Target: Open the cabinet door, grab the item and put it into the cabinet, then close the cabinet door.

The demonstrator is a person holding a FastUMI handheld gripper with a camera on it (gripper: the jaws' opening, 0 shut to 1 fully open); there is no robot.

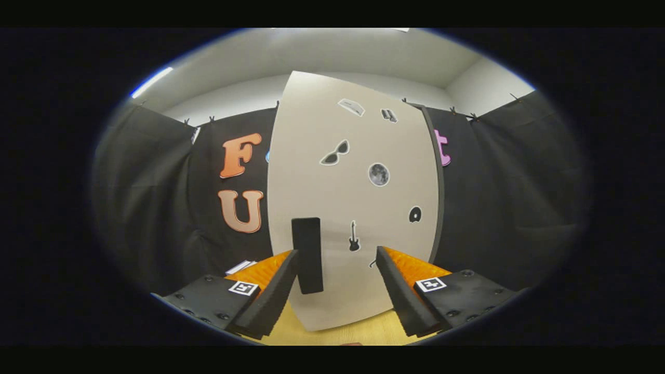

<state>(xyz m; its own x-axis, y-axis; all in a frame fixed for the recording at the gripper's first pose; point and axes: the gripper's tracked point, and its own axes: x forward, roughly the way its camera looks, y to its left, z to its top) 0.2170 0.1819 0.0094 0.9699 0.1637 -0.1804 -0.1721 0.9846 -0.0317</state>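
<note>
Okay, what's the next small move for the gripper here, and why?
Probably shift a little toward the handle and close on it. The cabinet door looks shut, the gripper is open, and the handle stands just inside one finger, not centred between the two.

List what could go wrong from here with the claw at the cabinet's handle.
1. The claw is open, and the black handle sits beside one finger, not centred between the two. Closing now may pinch only its edge and slip.
2. The cabinet door looks shut. Pulling off-line could twist the grip loose.
3. The fingers hang low over the wooden tabletop and may scrape it.
</note>
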